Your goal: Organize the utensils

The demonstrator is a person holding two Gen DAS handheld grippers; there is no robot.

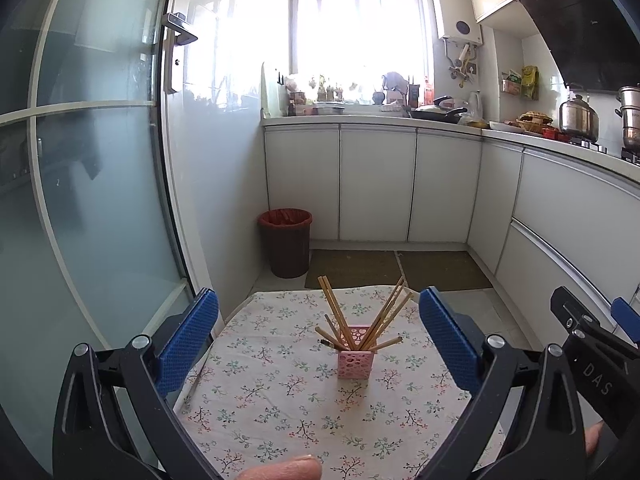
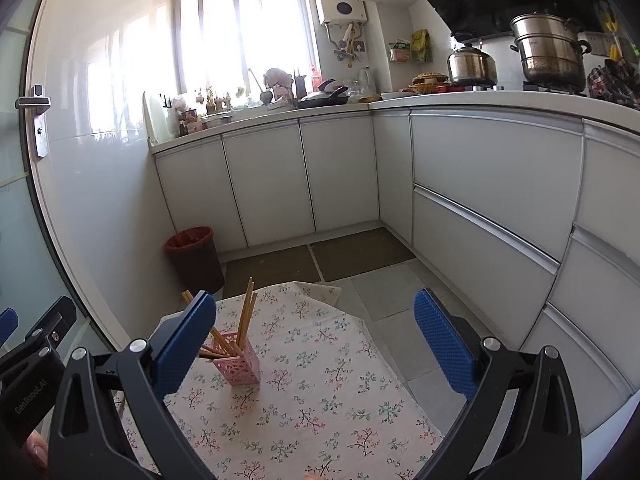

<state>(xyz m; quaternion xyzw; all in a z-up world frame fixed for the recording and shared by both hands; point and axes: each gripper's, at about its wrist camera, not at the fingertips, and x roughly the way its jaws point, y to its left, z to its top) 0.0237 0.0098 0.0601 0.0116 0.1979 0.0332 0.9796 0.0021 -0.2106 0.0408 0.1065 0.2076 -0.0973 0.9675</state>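
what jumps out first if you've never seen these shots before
The eye lands on the pink perforated holder standing upright in the middle of the floral tablecloth, with wooden chopsticks fanning out of it. Framing it are the blue-padded left tongs and right tongs, both wide open and empty. Behind, a glaring window sits above the cluttered counter, with a red-lined bin on the floor.

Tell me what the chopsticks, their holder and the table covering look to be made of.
Chopsticks: probably wood or bamboo, matte tan, slim straight sticks.
Holder: likely plastic, pink, with moulded round cut-outs.
Table covering: looks like thin woven cloth, white with a floral print and soft creases.
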